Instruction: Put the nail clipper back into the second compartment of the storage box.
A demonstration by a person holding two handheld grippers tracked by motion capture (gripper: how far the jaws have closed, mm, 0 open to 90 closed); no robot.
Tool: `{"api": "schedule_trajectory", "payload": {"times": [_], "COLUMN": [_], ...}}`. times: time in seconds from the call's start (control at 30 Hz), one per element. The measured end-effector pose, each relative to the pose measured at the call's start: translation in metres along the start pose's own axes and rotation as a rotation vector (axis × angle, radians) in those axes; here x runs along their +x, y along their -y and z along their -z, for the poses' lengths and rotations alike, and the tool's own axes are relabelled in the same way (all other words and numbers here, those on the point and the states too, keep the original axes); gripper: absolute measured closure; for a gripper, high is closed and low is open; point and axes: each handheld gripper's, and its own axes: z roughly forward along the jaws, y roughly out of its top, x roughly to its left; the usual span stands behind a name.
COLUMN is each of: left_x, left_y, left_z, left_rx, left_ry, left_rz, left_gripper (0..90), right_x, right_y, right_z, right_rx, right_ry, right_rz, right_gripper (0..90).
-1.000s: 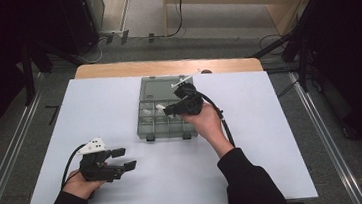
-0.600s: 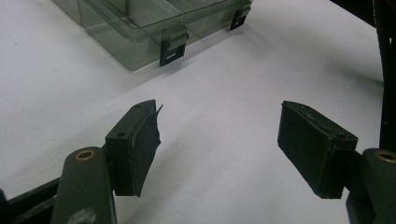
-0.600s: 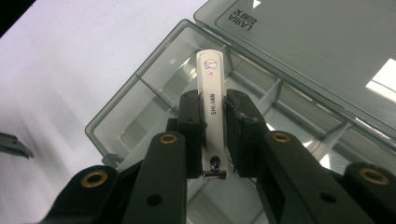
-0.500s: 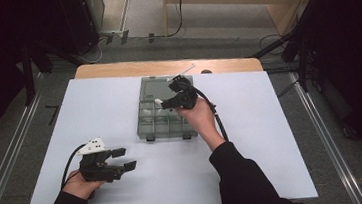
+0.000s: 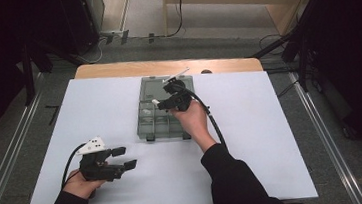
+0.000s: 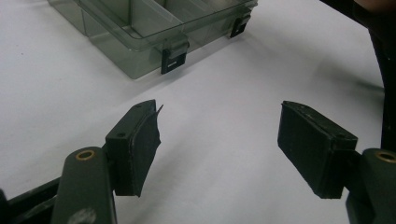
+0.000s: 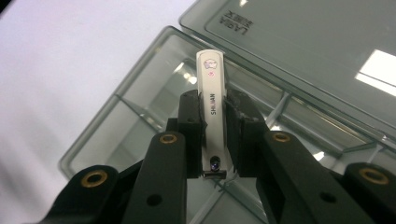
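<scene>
Clipper (image 7: 211, 100) clamped in right tool (image 7: 215, 135) above box (image 7: 154, 51).

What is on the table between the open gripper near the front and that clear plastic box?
Nothing: between the left gripper and the compartment box lies only bare white table sheet. The left gripper view shows this best; the high view agrees.

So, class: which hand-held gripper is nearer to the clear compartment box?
Right. The right hand-held gripper hangs directly over the clear compartment box, clamping a white nail clipper. The left hand-held gripper sits open on the white table, short of the box's near edge.
</scene>
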Motion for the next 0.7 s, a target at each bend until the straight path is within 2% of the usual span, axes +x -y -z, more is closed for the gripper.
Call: {"api": "schedule_trajectory", "payload": {"times": [0.03, 0.17, 0.43, 0.7], "left_x": [-0.0003, 0.0, 0.0, 0.0003], "left_y": [-0.0003, -0.0003, -0.0005, -0.001], "left_z": [0.0002, 0.0, 0.0001, -0.0011], "left_rx": [-0.002, -0.001, -0.002, -0.001], "left_ry": [0.002, 0.001, 0.003, 0.005], "left_rz": [-0.001, 0.0, -0.001, -0.003], "left_gripper": [29.0, 29.0, 29.0, 29.0], "right_x": [0.0, -0.0019, 0.0008, -0.001], "right_y": [0.0004, 0.0011, 0.0037, 0.0062], "right_z": [-0.0035, -0.0086, -0.0107, -0.0117], "right_rx": [0.002, 0.004, -0.003, -0.026], "right_ry": [0.014, 0.003, 0.028, 0.001], "right_rz": [-0.013, -0.035, -0.025, -0.055], "right_gripper": [78.3, 78.3, 78.3, 78.1]}}
